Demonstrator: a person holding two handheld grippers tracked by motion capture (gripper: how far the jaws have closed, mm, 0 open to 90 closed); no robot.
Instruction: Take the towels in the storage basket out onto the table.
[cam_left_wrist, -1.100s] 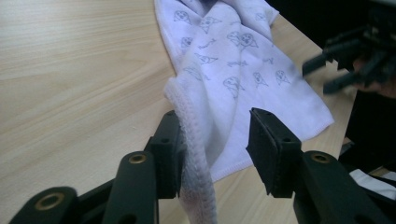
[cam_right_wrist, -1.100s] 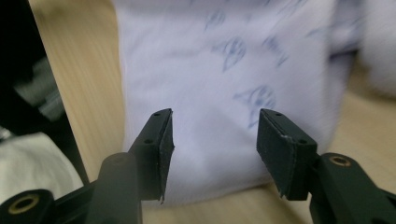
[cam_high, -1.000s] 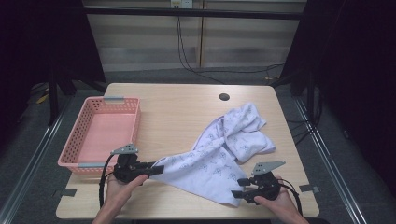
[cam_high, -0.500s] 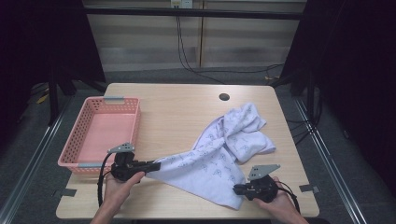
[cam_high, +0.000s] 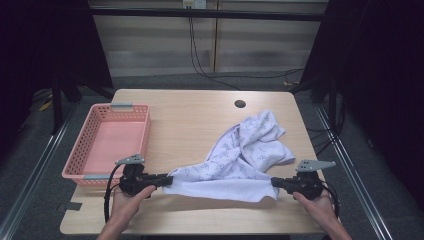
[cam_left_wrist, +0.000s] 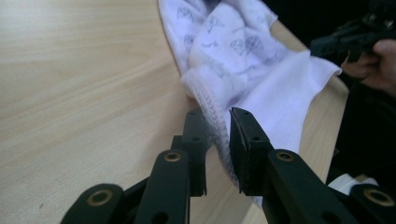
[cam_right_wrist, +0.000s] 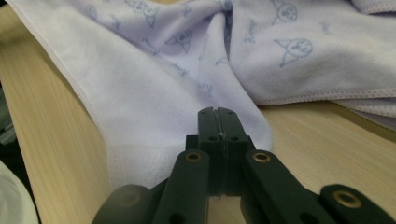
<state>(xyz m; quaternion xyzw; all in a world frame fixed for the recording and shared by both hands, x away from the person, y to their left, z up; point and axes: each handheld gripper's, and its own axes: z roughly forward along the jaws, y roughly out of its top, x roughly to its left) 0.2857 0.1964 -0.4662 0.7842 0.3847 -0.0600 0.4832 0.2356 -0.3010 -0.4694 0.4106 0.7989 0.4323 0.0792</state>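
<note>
Pink basket (cam_high: 87, 150) holds nothing; both tongs (cam_high: 167, 179) (cam_high: 274, 182) pinch corners of the white towel (cam_high: 240, 160).

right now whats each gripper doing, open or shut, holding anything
Left gripper: closed on the hemmed corner of the white towel.
Right gripper: fingers shut tight on the towel's other near corner.

We see the table (cam_high: 200, 120) evenly lit from above, its surroundings dark; close jaws blur in both gripper views.
</note>
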